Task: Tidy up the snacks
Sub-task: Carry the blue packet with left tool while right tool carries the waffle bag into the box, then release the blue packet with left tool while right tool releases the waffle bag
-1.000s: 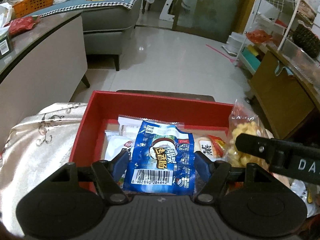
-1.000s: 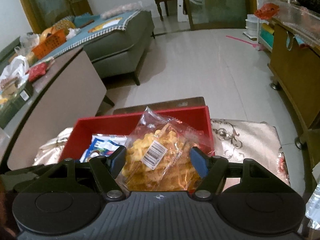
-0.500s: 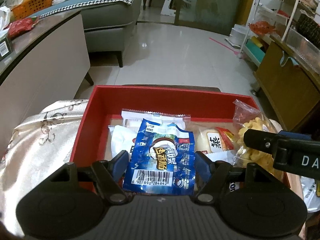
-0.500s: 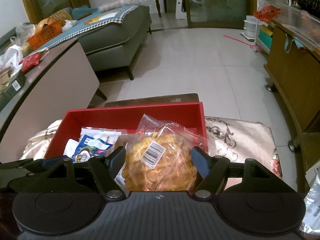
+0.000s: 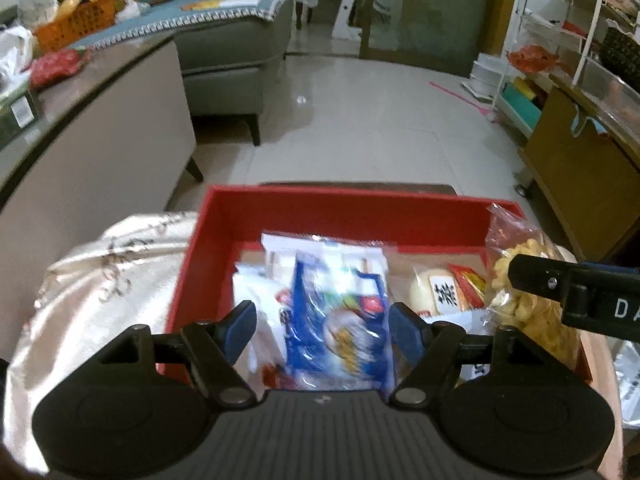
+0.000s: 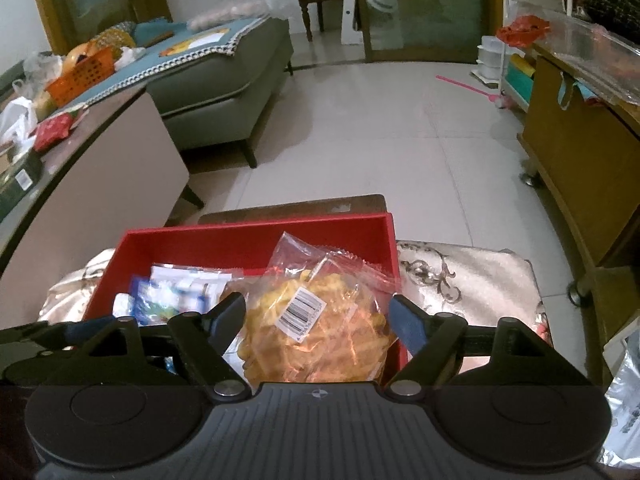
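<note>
A cream embroidered cloth (image 6: 472, 276) covers the table, bearing the red box (image 6: 248, 240)

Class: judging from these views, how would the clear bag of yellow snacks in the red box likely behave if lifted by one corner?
The clear bag of yellow snacks looks crinkly and thin, so it would probably sag. Its puffed pieces suggest light, crushable contents.

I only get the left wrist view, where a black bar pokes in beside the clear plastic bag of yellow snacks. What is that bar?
Observer: It is one finger of the right tongs. The right wrist view shows both fingers flanking the clear plastic bag of yellow snacks, with the jaws open. They have just been opening.
Operator: Is there any label on that bag?
Observer: Yes, a white barcode sticker sits on the side facing that camera.
</note>
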Tool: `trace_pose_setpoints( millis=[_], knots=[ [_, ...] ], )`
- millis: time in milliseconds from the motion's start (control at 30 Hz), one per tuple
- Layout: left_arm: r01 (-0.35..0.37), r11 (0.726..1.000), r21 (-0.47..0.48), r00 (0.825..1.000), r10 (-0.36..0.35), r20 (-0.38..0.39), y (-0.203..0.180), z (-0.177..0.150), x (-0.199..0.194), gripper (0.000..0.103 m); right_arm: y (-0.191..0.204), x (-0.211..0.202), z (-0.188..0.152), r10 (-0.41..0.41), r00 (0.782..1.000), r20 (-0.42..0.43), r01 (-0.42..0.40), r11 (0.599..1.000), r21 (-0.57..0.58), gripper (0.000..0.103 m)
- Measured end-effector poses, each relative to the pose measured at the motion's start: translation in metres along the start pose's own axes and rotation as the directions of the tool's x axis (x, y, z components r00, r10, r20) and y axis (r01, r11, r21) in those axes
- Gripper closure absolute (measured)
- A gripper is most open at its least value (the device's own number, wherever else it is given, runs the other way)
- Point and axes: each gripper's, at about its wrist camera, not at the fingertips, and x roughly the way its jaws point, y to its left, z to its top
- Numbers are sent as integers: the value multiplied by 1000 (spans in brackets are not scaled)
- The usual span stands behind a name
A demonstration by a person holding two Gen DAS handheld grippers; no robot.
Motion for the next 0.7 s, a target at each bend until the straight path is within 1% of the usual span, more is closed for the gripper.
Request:
trace_pose_setpoints(
  millis=[100, 200, 267, 433, 700],
  knots=[
    [1, 1000, 0, 1000, -1, 13, 2, 1, -4, 30, 0, 2, 0, 10, 1000, -4, -10, 1000, 12, 19],
    [-7, 1000, 2, 1000, 7, 16, 3, 1, -4, 30, 1, 7, -2, 66, 997, -26, -64, 997, 47, 19],
    [-9, 1000, 4, 1000, 9, 17, 2, 1, -5, 30, 3, 7, -1, 77, 997, -22, -76, 996, 50, 19],
    [-26, 999, 27, 999, 25, 37, 3, 0, -11, 30, 2, 0, 3, 58, 998, 9, -59, 997, 57, 18],
    [-23, 999, 34, 998, 21, 65, 5, -3, -31, 30, 5, -20, 2, 50, 998, 33, -51, 998, 41, 16]
  ],
)
